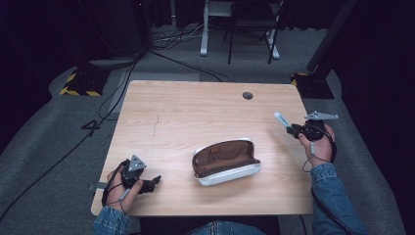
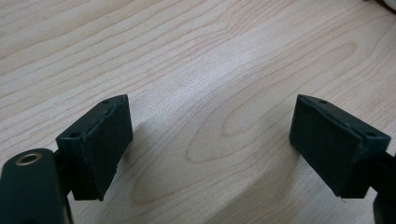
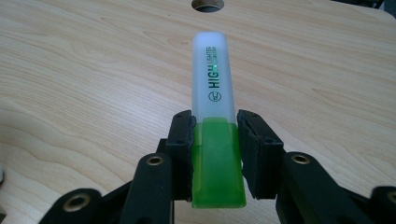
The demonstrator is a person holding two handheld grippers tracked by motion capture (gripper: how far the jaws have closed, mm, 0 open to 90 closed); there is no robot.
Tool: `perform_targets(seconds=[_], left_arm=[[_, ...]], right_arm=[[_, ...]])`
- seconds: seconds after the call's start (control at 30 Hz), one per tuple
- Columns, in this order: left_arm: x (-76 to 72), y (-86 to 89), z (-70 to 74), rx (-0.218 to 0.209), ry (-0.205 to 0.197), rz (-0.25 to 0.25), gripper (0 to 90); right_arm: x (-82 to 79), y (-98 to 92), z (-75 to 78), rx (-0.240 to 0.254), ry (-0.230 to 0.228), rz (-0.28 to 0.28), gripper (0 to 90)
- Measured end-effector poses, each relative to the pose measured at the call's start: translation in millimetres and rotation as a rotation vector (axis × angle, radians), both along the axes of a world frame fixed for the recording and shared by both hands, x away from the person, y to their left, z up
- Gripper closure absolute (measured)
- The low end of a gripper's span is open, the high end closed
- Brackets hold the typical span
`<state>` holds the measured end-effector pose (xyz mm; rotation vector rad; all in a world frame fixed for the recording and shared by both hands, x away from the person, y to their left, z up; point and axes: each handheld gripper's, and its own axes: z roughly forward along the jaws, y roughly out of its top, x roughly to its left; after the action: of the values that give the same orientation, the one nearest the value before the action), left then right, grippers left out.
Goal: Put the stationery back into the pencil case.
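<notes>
The green highlighter (image 3: 215, 140) sits clamped between the right gripper (image 3: 215, 154) jaws, its frosted cap pointing to the upper middle of the right gripper view; the barrel reads "HIGHLIGHTER". In the high view it is lifted above the table (image 1: 186, 107) at right. Centre frame lies an open pencil case (image 1: 225, 161). At lower left, the left gripper (image 2: 210, 140) stands wide, holding nothing.

Denim sleeves (image 1: 333, 188); black grippers, grey three-cornered plates, thin grey cables.

One highlighter (image 3: 214, 116); one open pencil case (image 1: 225, 162); one table (image 1: 186, 112); two tongs, left (image 1: 155, 180) and right (image 1: 289, 129).
</notes>
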<state>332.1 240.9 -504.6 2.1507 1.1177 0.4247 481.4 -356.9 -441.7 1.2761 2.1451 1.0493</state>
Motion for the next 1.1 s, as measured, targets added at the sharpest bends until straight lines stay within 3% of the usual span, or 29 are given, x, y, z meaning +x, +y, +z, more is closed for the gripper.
perform_targets(seconds=[0.6, 1.1], left_arm=[[1.2, -1.1, 0.1, 0.0, 0.006, -0.004, 12.6], [2.5, -2.4, -0.1, 0.0, 0.005, -0.007, 11.8]], right_arm=[[-14.1, 17.2, 27.5, -0.008, -0.02, 0.073, 67.1], [-35.3, 47.2, 58.8, 0.0, -0.05, 0.191, 67.1]])
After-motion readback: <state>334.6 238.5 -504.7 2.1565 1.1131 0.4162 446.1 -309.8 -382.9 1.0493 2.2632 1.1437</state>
